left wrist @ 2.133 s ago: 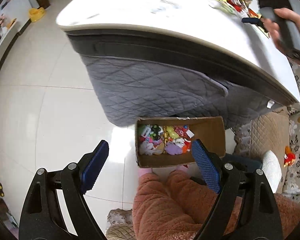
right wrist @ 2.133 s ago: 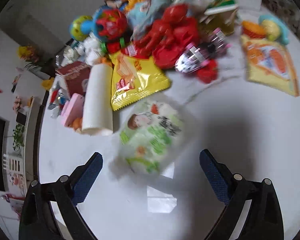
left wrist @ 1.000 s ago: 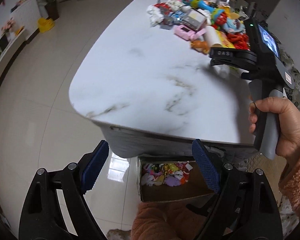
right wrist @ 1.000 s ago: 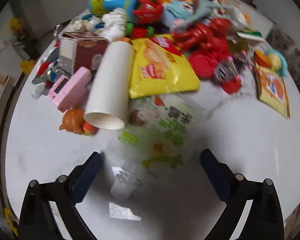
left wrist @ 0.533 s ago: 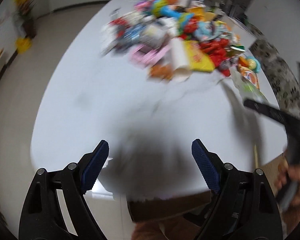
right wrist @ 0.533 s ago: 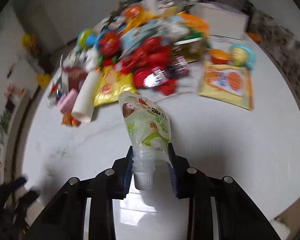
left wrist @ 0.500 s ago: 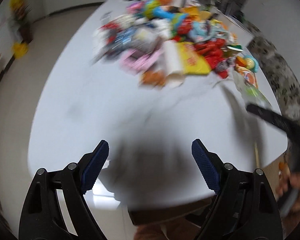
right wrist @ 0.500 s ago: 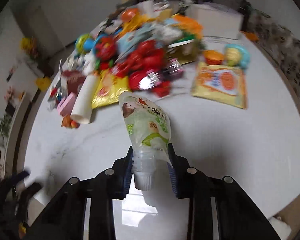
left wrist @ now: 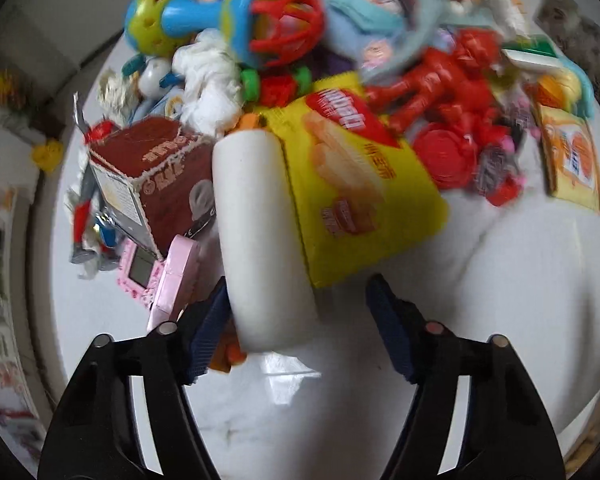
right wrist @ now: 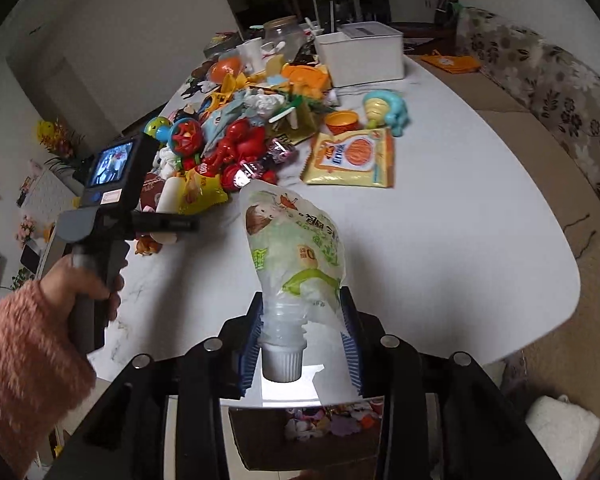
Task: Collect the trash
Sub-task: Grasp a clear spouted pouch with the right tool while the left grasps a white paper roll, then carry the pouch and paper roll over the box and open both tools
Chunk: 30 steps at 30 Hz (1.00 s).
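Since the earlier frame the left tongs [left wrist: 296, 320] have advanced from the bare counter [left wrist: 520, 280] edge to the clutter; jaws wide apart, straddling the near end of a white paper cup [left wrist: 260, 236], gripping nothing. Right tongs [right wrist: 300, 344] remain clamped on the spouted pouch [right wrist: 296, 252], held raised above the counter edge, cardboard box [right wrist: 300, 444] below.

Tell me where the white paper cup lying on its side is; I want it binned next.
In the left wrist view the white paper cup lies between the open left gripper's fingers, with the yellow snack bag on its right and the dark red carton on its left.
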Each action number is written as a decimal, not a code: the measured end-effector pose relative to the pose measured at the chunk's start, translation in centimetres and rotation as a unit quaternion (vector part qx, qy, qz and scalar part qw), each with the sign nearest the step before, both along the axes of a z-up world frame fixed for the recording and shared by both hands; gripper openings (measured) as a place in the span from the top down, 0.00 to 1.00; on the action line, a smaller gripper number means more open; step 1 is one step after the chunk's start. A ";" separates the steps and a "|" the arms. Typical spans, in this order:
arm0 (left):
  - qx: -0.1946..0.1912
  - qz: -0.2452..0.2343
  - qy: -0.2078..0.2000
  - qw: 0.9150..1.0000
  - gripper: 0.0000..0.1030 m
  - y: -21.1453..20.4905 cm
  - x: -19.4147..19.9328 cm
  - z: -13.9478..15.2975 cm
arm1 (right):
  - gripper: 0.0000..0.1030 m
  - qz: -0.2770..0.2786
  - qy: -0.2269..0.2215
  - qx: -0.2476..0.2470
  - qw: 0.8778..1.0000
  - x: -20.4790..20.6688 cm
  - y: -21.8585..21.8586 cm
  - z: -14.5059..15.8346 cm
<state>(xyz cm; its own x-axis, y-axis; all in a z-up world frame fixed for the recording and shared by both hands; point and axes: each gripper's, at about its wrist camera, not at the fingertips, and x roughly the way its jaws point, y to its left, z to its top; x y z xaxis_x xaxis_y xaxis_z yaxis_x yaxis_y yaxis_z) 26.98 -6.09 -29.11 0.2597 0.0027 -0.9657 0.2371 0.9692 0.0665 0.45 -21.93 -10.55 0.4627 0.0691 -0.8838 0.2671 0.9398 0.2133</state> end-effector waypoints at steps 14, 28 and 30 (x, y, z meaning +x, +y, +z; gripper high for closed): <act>-0.168 -0.015 -0.043 0.985 0.63 6.5 -5.5 8.0 | 0.65 0.029 -0.015 0.032 0.999 -1.2 0.7 1.4; -0.192 -0.097 0.070 0.974 0.62 8.4 -29.3 2.3 | 0.62 0.209 0.101 0.051 0.971 -10.3 5.6 -3.5; -0.178 -0.081 0.114 0.974 0.62 7.8 -30.7 -2.8 | 0.61 0.209 0.143 0.057 0.966 -11.6 5.9 -6.9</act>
